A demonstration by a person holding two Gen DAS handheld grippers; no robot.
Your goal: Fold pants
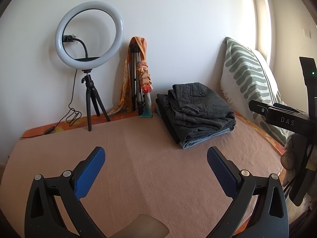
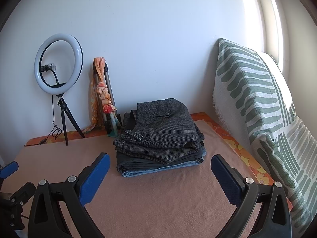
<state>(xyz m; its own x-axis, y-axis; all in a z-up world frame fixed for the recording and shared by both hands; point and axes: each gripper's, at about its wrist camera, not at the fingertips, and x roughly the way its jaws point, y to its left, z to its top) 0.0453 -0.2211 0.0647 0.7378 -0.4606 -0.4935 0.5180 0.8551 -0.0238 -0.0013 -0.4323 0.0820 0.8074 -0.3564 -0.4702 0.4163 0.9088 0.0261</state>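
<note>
A stack of folded pants (image 1: 198, 113) lies on the pink blanket (image 1: 148, 158) near the back wall; grey houndstooth pants are on top, dark pants and blue jeans below. It also shows in the right wrist view (image 2: 160, 138). My left gripper (image 1: 155, 158) is open and empty, hovering over bare blanket, in front and to the left of the stack. My right gripper (image 2: 160, 170) is open and empty, just in front of the stack. The right gripper's body shows at the right edge of the left wrist view (image 1: 287, 117).
A ring light on a small tripod (image 1: 89, 39) stands at the back left with its cable on the blanket. A folded tripod wrapped in an orange scarf (image 1: 138, 75) leans on the wall. A green-patterned pillow (image 2: 257, 109) lines the right side.
</note>
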